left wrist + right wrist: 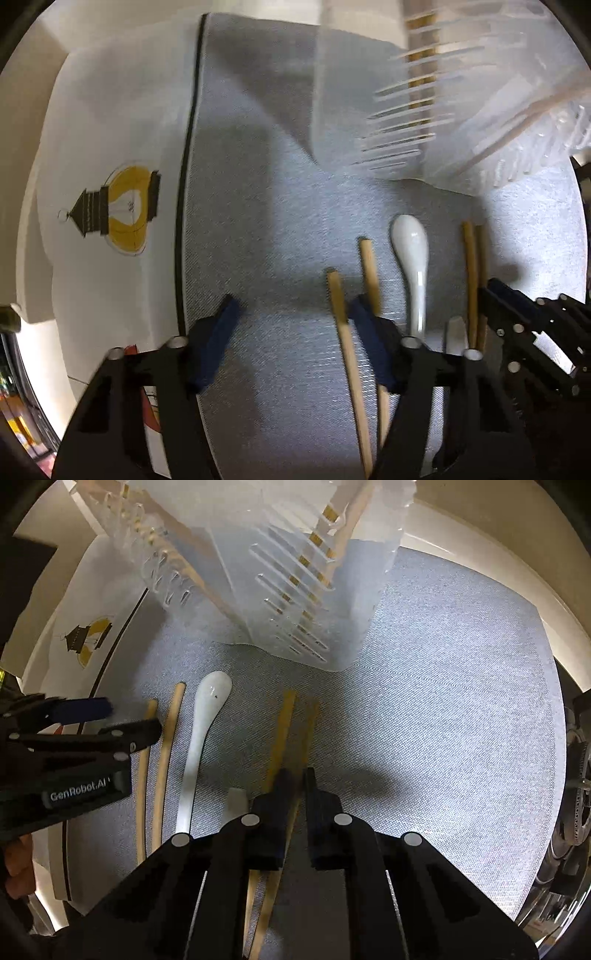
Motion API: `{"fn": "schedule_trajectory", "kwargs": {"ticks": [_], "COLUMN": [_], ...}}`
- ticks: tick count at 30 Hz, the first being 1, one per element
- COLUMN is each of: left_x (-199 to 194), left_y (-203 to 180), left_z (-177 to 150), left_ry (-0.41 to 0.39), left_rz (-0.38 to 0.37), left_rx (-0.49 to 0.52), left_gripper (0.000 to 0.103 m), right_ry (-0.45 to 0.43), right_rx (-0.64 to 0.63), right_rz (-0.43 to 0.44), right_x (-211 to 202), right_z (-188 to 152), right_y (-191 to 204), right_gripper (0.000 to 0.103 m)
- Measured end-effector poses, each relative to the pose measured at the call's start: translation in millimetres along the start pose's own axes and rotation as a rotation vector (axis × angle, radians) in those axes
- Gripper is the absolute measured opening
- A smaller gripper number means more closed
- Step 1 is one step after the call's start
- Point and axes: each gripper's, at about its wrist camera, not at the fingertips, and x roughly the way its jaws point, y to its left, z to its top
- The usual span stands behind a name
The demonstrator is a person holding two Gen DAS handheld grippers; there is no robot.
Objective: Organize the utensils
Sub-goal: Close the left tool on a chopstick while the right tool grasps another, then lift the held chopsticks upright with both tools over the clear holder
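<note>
A clear plastic utensil holder with slotted walls stands at the far side of the grey mat; it also shows in the left wrist view, with chopsticks inside. On the mat lie a white ceramic spoon, two pale chopsticks to its left and a darker wooden pair to its right. My right gripper is shut on the darker pair. My left gripper is open above the mat, its right finger beside the pale chopsticks. The spoon also shows there.
A white sheet with a lantern drawing lies left of the mat. A second white spoon handle lies near my right gripper. A metal object sits past the mat's right edge.
</note>
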Motion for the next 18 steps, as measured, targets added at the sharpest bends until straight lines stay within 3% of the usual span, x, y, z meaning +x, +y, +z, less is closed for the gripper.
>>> {"fn": "schedule_trajectory", "kwargs": {"ticks": [6,9,12,14,16,17,18], "left_x": [-1.2,-0.3,2.8,2.3,0.6,-1.3,-1.3], "left_y": [-9.9,-13.3,-21.8,-32.3,-37.1,-34.4,-29.9], "left_z": [6.6,8.8,11.2,11.7,12.2,13.4,15.1], "left_ry": [0.061,0.073,0.091,0.089,0.061,0.057,0.066], "left_rz": [-0.041,-0.046,-0.050,-0.026,-0.013,-0.021,-0.046], "left_rx": [0.062,0.069,0.094,0.123,0.142,0.136,0.115], "left_gripper": [0.044,0.046,0.058,0.057,0.036,0.014,0.011], "right_ry": [-0.002,-0.007,-0.010,-0.005,0.003,0.006,0.004], "right_rx": [0.000,-0.003,-0.015,-0.018,-0.006,0.005,0.010], "right_rz": [0.010,0.008,0.007,0.011,0.025,0.040,0.042], "right_x": [-7.1,-8.7,-9.1,-7.5,-7.2,-8.7,-11.4], "right_z": [-5.3,-7.0,-9.9,-8.1,-6.6,-7.5,-8.8], "right_y": [-5.3,-7.3,-9.0,-10.2,-11.3,-13.1,-15.7], "right_gripper": [0.009,0.010,0.010,0.009,0.008,0.007,0.007]}}
